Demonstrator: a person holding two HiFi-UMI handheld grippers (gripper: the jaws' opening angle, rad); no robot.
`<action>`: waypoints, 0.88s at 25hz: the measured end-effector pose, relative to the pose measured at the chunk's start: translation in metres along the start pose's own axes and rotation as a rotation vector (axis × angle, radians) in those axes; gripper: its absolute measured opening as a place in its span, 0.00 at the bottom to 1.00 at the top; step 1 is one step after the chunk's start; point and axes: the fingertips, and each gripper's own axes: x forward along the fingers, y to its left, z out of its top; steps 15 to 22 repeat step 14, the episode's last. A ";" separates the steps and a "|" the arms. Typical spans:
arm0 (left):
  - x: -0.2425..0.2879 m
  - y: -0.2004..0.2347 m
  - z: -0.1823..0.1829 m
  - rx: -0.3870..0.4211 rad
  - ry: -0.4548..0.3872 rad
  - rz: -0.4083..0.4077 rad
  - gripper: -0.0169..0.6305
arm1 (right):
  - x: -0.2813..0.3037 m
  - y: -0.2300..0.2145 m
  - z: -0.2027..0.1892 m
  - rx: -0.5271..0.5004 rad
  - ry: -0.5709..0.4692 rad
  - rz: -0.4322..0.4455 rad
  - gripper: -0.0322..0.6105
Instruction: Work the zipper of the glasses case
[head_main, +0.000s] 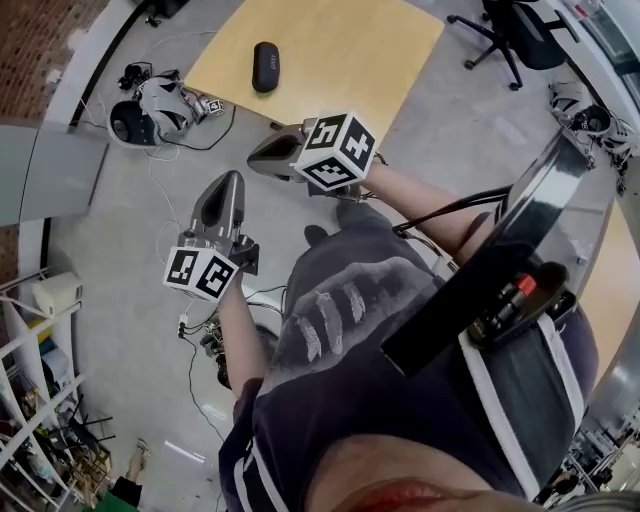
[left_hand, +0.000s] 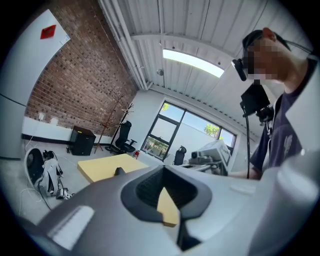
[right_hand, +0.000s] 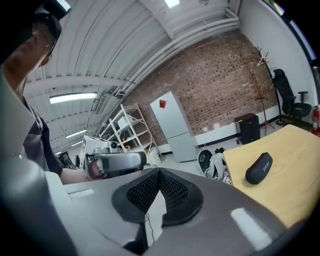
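**A:** What fills the head view?

**B:** Mostly grey floor (head_main: 110, 230), with a tan table (head_main: 340, 60) at 12 o'clock. The person (head_main: 400, 380) takes the lower right, from 3 to 6 o'clock, and stands back from the table's near edge.

**A:** What else is around?

**B:** There are shelves (head_main: 40, 400) at 8 o'clock. A black chair (head_main: 505, 35) stands at 1 o'clock, past the table's right corner. White and black gear (head_main: 150, 112) with cables lies on the floor at 10 o'clock, just beside the table's left edge.

**A:** And the grippers?

**B:** Both are in the air over the floor, short of the table. The right gripper (head_main: 255, 155) is just above centre, with its tip pointing to 9 o'clock. The left gripper (head_main: 229, 180) is lower, toward 8 o'clock, with its tip pointing to 12. The two tips are near each other but apart.

**A:** Clenched or released?

**B:** Both are clenched. Each gripper's own view shows its two jaws meeting at the tip with nothing between them.

**A:** Where is the case?

**B:** The black case (head_main: 265, 66) lies on the table at 11 o'clock, near the left edge and well apart from both grippers. Nothing touches it. In the right gripper view it is at 3 o'clock, long and rounded, with pale lettering on its side. Its zipper is too small to make out.
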 end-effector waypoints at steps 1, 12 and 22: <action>-0.001 -0.003 0.001 0.018 -0.014 0.002 0.03 | -0.003 0.006 0.002 -0.009 -0.012 -0.005 0.05; 0.036 -0.090 -0.008 0.116 -0.078 -0.005 0.03 | -0.095 0.028 -0.010 -0.051 -0.113 -0.025 0.05; 0.056 -0.120 -0.023 0.119 -0.057 -0.034 0.03 | -0.133 0.025 -0.023 -0.048 -0.145 -0.055 0.05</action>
